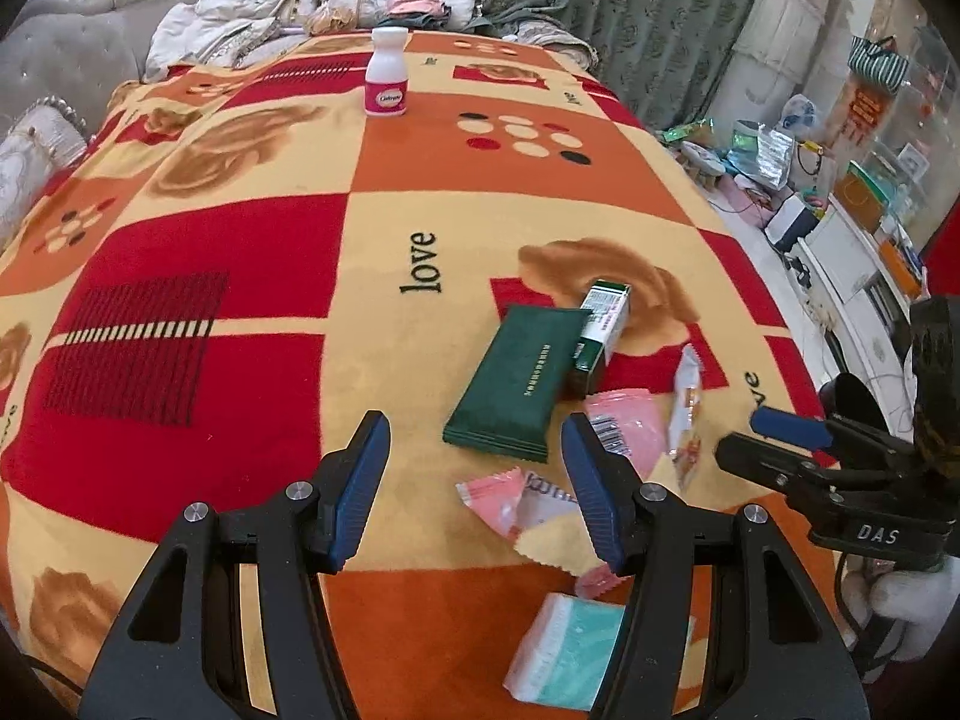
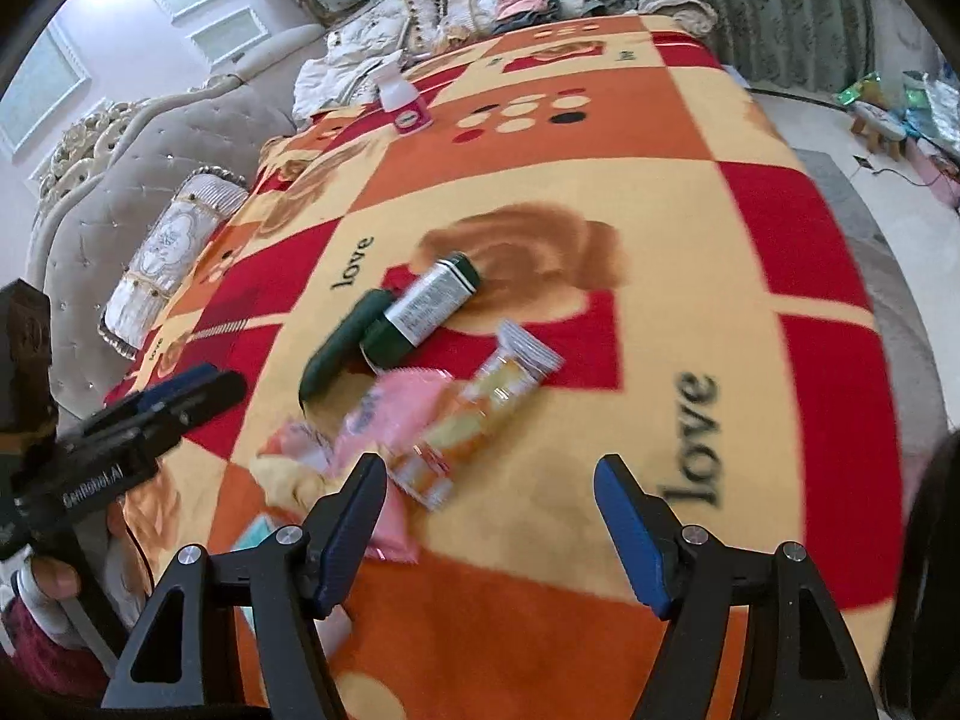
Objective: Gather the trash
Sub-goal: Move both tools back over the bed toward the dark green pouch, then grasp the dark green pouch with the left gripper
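Trash lies in a cluster on the patterned blanket (image 1: pixel 240 252): a dark green packet (image 1: pixel 516 384), a green and white box (image 1: pixel 603 330), a pink packet (image 1: pixel 630 426), an orange snack wrapper (image 2: pixel 474 420), a torn pink wrapper (image 1: pixel 510 501) and a teal and white tissue pack (image 1: pixel 570 648). My left gripper (image 1: pixel 474 489) is open and empty, just above the torn pink wrapper. My right gripper (image 2: pixel 489 531) is open and empty, near the snack wrapper's close end. The box (image 2: pixel 429 306) and green packet (image 2: pixel 345 342) also show in the right wrist view.
A white and pink bottle (image 1: pixel 386 73) stands upright at the blanket's far end. Cushions (image 1: pixel 252 12) and a grey upholstered sofa (image 2: pixel 120 180) border the far and left sides. A cluttered floor and shelves (image 1: pixel 840 198) lie to the right.
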Motion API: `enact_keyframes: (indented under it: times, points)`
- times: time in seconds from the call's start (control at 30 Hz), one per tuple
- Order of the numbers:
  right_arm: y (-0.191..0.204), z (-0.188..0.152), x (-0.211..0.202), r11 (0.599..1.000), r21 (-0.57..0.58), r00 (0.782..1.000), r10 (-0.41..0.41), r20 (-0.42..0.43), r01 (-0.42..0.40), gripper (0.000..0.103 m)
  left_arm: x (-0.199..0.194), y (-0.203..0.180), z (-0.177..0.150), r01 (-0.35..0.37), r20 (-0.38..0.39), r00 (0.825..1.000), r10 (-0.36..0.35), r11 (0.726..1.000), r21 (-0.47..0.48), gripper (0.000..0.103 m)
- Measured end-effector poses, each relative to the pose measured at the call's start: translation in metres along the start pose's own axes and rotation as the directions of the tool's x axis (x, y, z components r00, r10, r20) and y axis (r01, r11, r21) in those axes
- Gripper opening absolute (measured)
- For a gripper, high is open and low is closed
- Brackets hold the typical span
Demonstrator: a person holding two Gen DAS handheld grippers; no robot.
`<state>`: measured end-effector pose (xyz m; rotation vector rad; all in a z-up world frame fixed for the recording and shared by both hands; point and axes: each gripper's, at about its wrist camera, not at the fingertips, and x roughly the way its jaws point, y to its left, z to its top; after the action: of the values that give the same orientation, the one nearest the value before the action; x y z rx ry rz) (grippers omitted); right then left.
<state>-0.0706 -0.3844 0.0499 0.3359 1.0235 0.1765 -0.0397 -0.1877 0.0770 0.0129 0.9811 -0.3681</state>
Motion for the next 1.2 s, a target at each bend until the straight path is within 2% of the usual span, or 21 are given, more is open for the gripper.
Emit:
enact_keyframes:
  times: [0.1,0.27,0.33,0.4,0.57,0.67,0.73,0.77,0.87,1.1,1.2]
  points:
    - [0.013,0.009,0.012,0.999,-0.042,1.000,-0.015,-0.001,0.015,0.054,0.007,0.001,0.002,0.002,-0.011,1.000,-0.002,1.000,0.005,0.058]
    - [0.020,0.018,0.036,0.994,-0.076,0.996,-0.078,-0.032,0.076,0.042,0.021,0.002,0.011,0.013,-0.021,1.000,-0.012,1.000,0.005,0.058]
    - [0.016,0.020,0.040,0.994,-0.071,0.996,-0.085,-0.030,0.083,0.031,0.029,0.002,0.014,0.012,-0.034,0.999,-0.012,1.000,0.007,0.058]
    - [0.014,0.021,0.041,0.993,-0.084,0.995,-0.091,-0.030,0.088,0.029,0.038,0.001,0.018,0.036,-0.056,0.998,-0.036,0.999,0.003,0.058]
    - [0.002,0.024,0.033,0.973,-0.143,0.983,-0.183,-0.021,0.178,0.027,0.055,-0.006,0.022,0.091,-0.103,0.991,-0.090,0.996,0.012,0.058]
    - [-0.013,0.023,0.028,0.981,-0.110,0.985,-0.167,-0.036,0.162,0.026,0.066,-0.012,0.023,0.109,-0.130,0.986,-0.104,0.994,0.028,0.058]
    - [-0.018,0.021,0.027,0.987,-0.088,0.990,-0.137,-0.034,0.134,0.027,0.068,-0.015,0.025,0.110,-0.116,0.988,-0.105,0.993,0.043,0.056]
    - [-0.019,0.020,0.027,0.989,-0.078,0.991,-0.127,-0.027,0.125,0.027,0.069,-0.015,0.026,0.115,-0.120,0.987,-0.110,0.992,0.043,0.048]
    - [-0.016,0.019,0.029,0.990,-0.076,0.992,-0.122,-0.007,0.121,0.027,0.066,-0.013,0.027,0.131,-0.119,0.985,-0.127,0.991,0.033,0.041]
    - [-0.003,0.015,0.026,0.982,-0.132,0.991,-0.134,-0.003,0.133,0.023,0.043,-0.004,0.021,0.120,-0.079,0.990,-0.118,0.993,0.015,0.039]
    - [-0.001,0.011,0.016,0.986,-0.126,0.994,-0.112,0.014,0.113,0.022,0.026,-0.008,0.023,0.121,-0.048,0.992,-0.119,0.992,0.023,0.039]
